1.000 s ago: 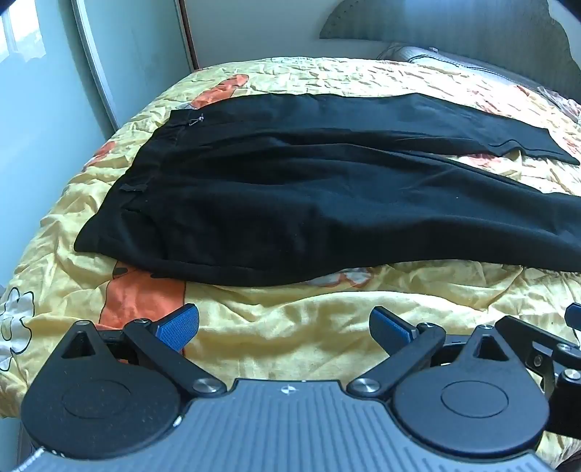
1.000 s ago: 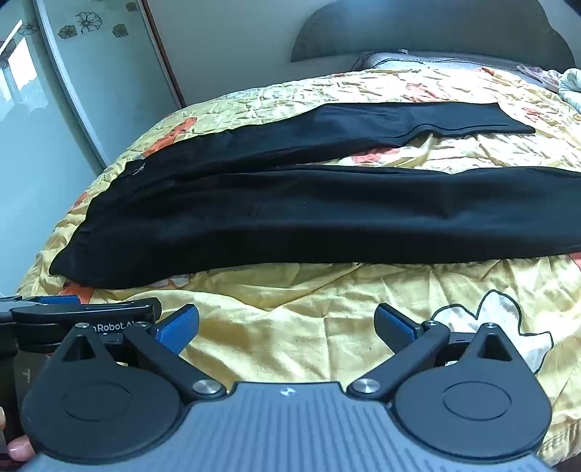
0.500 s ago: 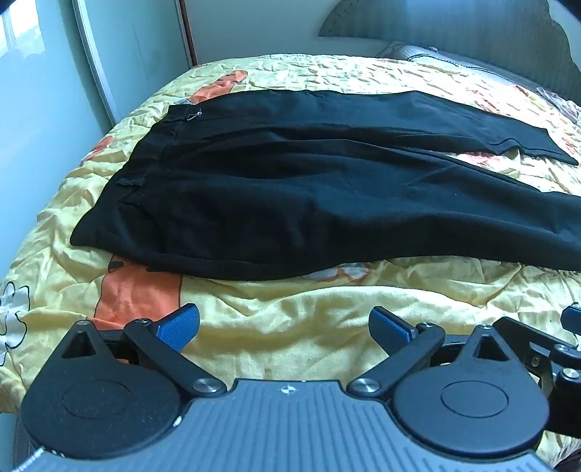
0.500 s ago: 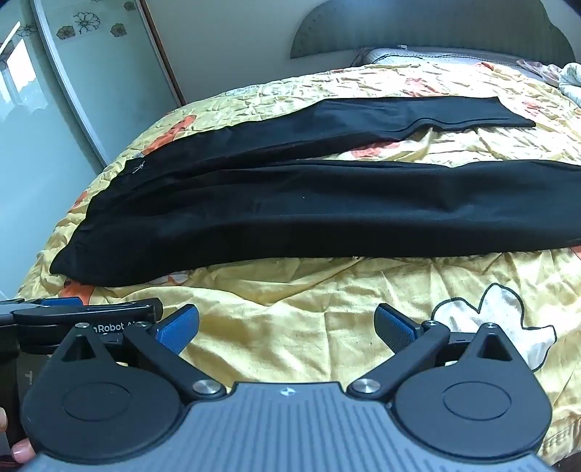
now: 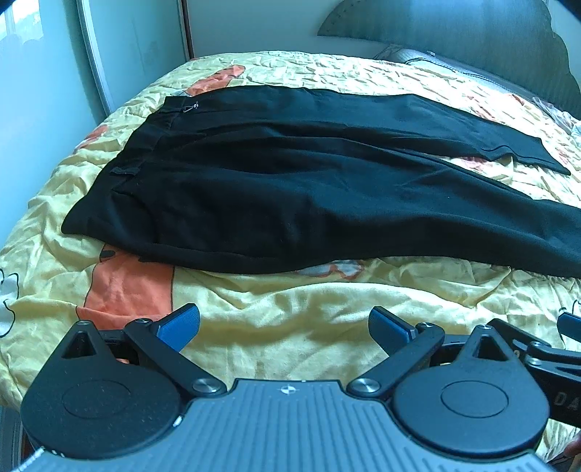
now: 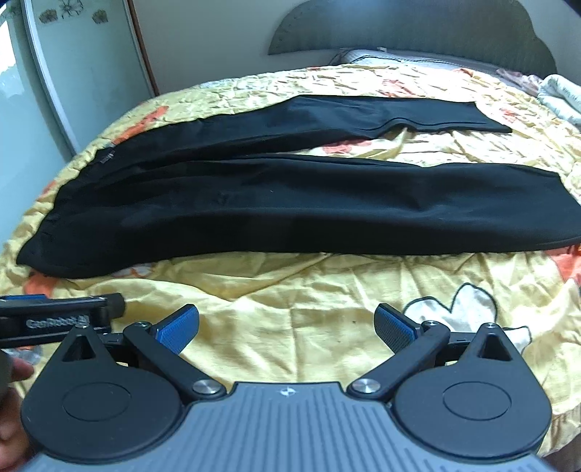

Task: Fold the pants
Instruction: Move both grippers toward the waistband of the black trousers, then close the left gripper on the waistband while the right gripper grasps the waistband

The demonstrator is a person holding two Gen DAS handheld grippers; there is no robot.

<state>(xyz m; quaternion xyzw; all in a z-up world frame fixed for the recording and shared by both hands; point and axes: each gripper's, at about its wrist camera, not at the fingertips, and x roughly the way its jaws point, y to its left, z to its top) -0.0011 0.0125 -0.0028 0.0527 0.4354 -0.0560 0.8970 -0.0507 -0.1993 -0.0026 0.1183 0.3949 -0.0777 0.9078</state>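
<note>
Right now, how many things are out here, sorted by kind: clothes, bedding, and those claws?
Clothes: 1, black fabric pants
Bedding: 2, yellow floral quilted bedspread, grey pillow
Claws: 2, left claw, right claw, both open
Total: 5

Home bedroom: bed with yellow floral quilt (image 6: 290, 326), grey padded headboard (image 6: 417, 32), sliding wardrobe door (image 6: 83, 72)

Left claw (image 5: 285, 325) and right claw (image 6: 287, 325) both gape wide with blue pads apart, gripping nothing, held level side by side, pointing forward
</note>
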